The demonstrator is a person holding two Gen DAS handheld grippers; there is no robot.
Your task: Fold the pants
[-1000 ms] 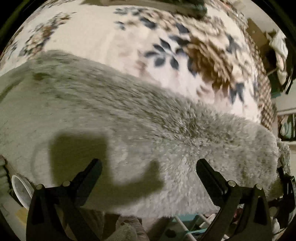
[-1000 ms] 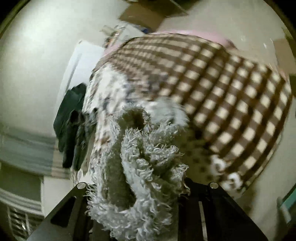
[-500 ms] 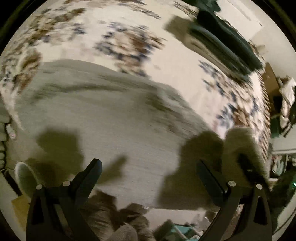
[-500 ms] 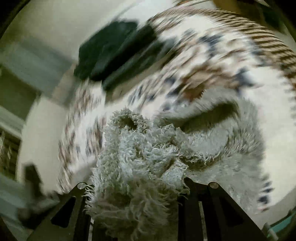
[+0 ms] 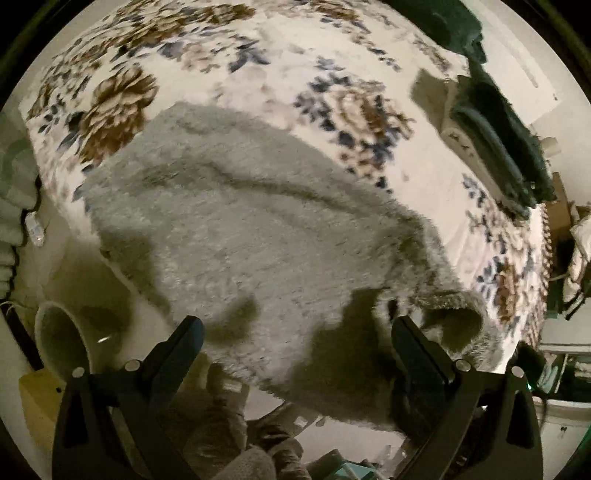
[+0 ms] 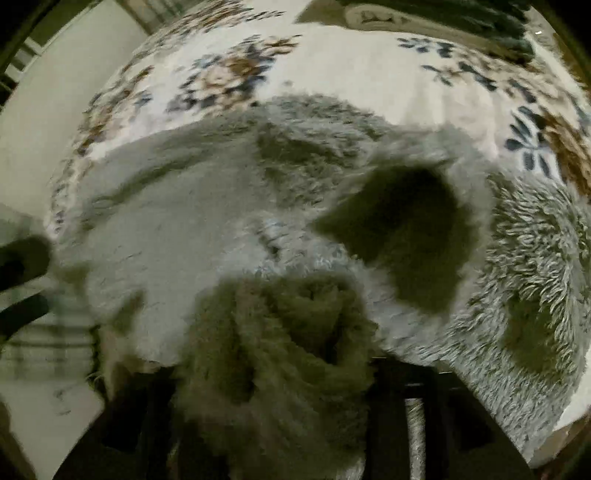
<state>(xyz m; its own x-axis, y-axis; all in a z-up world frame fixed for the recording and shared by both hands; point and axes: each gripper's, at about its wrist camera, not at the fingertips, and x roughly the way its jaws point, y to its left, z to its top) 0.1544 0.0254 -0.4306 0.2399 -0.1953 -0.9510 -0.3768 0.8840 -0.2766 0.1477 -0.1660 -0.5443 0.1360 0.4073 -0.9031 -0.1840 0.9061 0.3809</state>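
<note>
Fluffy grey pants [image 5: 258, 221] lie spread on a floral bedspread [image 5: 332, 74], one end doubled over so a cuff opening [image 5: 450, 325] shows at the lower right. My left gripper [image 5: 295, 332] hovers over the near edge of the pants, open and holding nothing. In the right wrist view the pants [image 6: 184, 221] fill the middle. A thick bunch of their fabric fills the gap of my right gripper [image 6: 273, 369]. Its jaws are starting to open, and the fabric still touches both fingers and hides most of them.
Dark green folded clothes [image 5: 498, 129] lie on a white box at the bed's far right, also seen at the top as the dark clothes [image 6: 461, 18]. A pale round bin [image 5: 59, 343] stands on the floor at the lower left. The bed's near edge runs under the pants.
My right gripper swung the held end of the pants across the bed and over the rest of them. My left gripper, open throughout, moved along the pants to their near edge.
</note>
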